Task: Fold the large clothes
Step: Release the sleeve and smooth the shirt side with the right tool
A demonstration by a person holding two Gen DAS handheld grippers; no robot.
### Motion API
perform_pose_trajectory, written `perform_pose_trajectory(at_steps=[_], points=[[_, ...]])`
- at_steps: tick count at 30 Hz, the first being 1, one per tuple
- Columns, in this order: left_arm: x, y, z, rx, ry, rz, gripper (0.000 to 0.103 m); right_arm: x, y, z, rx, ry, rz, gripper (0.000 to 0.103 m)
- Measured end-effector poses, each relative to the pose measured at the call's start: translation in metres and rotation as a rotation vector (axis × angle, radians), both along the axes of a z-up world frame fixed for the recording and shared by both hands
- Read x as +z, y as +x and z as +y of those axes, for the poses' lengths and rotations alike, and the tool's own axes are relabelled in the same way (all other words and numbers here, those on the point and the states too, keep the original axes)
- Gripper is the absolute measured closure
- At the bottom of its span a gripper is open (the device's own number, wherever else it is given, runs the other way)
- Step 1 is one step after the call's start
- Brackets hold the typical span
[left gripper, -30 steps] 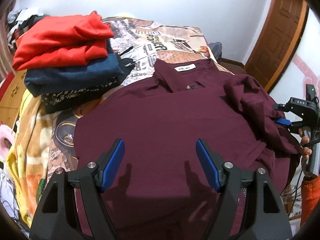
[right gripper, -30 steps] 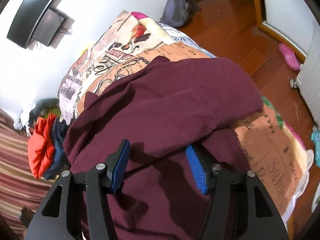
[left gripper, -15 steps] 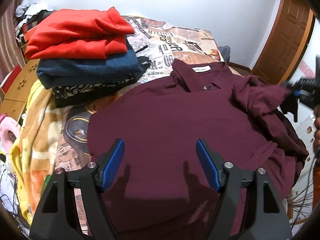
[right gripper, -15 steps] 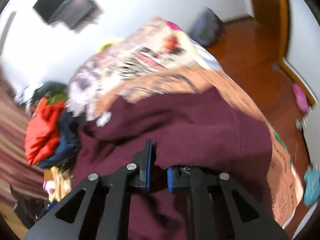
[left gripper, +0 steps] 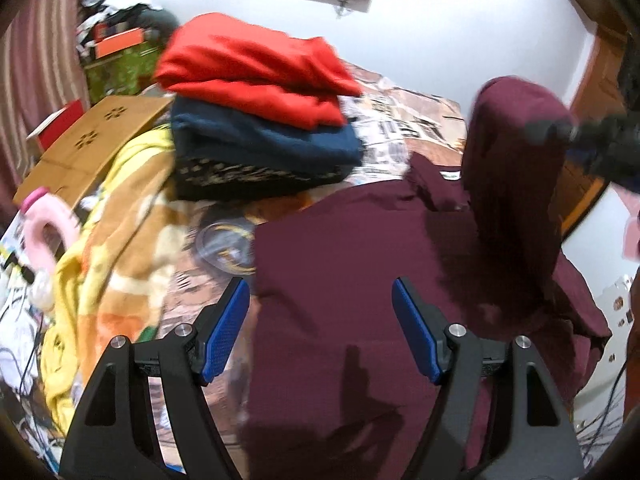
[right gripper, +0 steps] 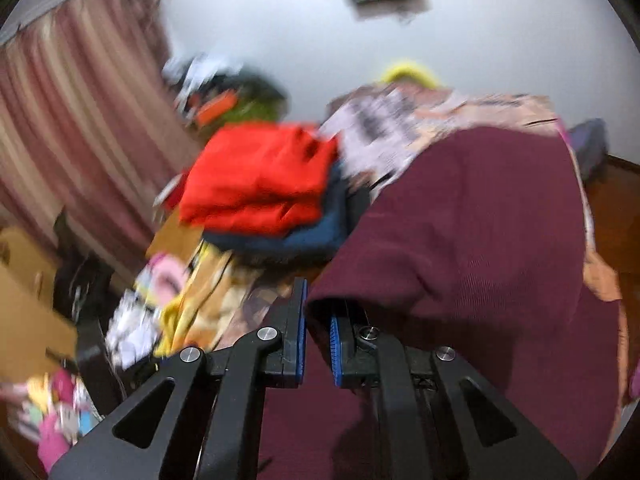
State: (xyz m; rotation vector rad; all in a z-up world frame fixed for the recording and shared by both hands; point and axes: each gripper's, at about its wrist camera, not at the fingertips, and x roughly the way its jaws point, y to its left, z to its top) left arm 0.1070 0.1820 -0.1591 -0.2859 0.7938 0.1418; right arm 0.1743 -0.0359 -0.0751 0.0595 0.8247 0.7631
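On the bed, right gripper (right gripper: pixel 318 330) pinches the maroon shirt's (left gripper: pixel 340 280) seemingly lifted sleeve.

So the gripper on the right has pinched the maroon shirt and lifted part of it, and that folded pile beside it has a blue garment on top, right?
Not quite: the top of the pile is a red garment; the blue one lies under it, as the left wrist view shows. The right gripper has indeed pinched the maroon shirt and lifted part of it.

Both grippers are showing black plastic frames with triangular cut-outs and silver screw heads at the joints. The left gripper (left gripper: pixel 320 332) is wearing ribbed blue pads (left gripper: pixel 224 332) on its fingers; the right gripper (right gripper: pixel 318 340) is carrying the same blue lining.
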Motion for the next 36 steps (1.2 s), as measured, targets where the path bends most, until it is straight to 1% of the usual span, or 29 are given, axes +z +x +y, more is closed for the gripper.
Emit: perform_pose_trajectory(at_steps=[3,5,6,7,9,11,12,13,14,15,16,18,20,23,25,27,28,29,32,34,35,36], points=[[-0.007,-0.013,0.018,0.042,-0.016,0.023,0.030,-0.036,-0.006,0.041,0.087,-0.084,0.079,0.093],[-0.013,-0.020,0.027,0.062,-0.035,0.041,0.030,-0.055,-0.012,0.058,0.128,-0.128,0.126,0.093],[-0.016,-0.024,0.031,0.072,-0.042,0.050,0.030,-0.062,-0.016,0.066,0.150,-0.155,0.144,0.093],[-0.019,-0.027,0.034,0.079,-0.050,0.057,0.030,-0.063,-0.017,0.071,0.163,-0.175,0.151,0.093],[-0.023,-0.030,0.038,0.088,-0.071,0.066,0.030,-0.064,-0.025,0.076,0.173,-0.225,0.131,0.093],[-0.025,-0.031,0.039,0.092,-0.103,0.066,0.030,-0.057,-0.028,0.074,0.151,-0.251,0.079,0.090],[-0.027,-0.031,0.039,0.090,-0.124,0.065,0.030,-0.052,-0.028,0.069,0.136,-0.258,0.045,0.084],[-0.028,-0.029,0.039,0.088,-0.141,0.065,0.030,-0.047,-0.028,0.064,0.120,-0.264,0.013,0.075],[-0.029,-0.027,0.038,0.084,-0.158,0.064,0.030,-0.041,-0.028,0.059,0.100,-0.270,-0.021,0.069],[-0.030,-0.024,0.037,0.075,-0.181,0.063,0.030,-0.034,-0.028,0.052,0.074,-0.275,-0.062,0.058],[-0.030,-0.020,0.035,0.062,-0.209,0.058,0.030,-0.027,-0.026,0.046,0.043,-0.280,-0.106,0.052],[-0.030,-0.012,0.031,0.044,-0.257,0.043,0.030,-0.012,-0.023,0.026,-0.023,-0.296,-0.192,0.051],[-0.029,-0.002,0.026,0.040,-0.292,0.036,0.030,-0.001,-0.019,0.004,-0.093,-0.343,-0.272,0.050],[-0.033,0.014,0.021,0.032,-0.345,0.051,0.030,0.009,-0.012,-0.030,-0.188,-0.401,-0.345,0.050],[-0.039,0.024,0.019,0.027,-0.376,0.073,0.030,0.012,-0.009,-0.053,-0.238,-0.420,-0.365,0.050],[-0.049,0.034,0.018,0.024,-0.428,0.105,0.032,0.013,-0.007,-0.080,-0.282,-0.444,-0.374,0.050],[-0.055,0.039,0.018,0.022,-0.461,0.124,0.034,0.013,-0.007,-0.093,-0.302,-0.454,-0.376,0.050],[-0.065,0.044,0.019,0.024,-0.505,0.150,0.041,0.012,-0.006,-0.108,-0.325,-0.465,-0.375,0.049],[-0.085,0.054,0.021,0.038,-0.586,0.206,0.049,0.003,-0.008,-0.148,-0.381,-0.520,-0.367,0.049],[-0.095,0.060,0.022,0.043,-0.631,0.220,0.051,-0.005,-0.008,-0.169,-0.402,-0.536,-0.345,0.049],[-0.102,0.065,0.024,0.050,-0.660,0.229,0.051,-0.009,-0.008,-0.179,-0.404,-0.532,-0.321,0.049],[-0.105,0.068,0.025,0.062,-0.672,0.231,0.051,-0.015,-0.009,-0.190,-0.408,-0.528,-0.290,0.049]])
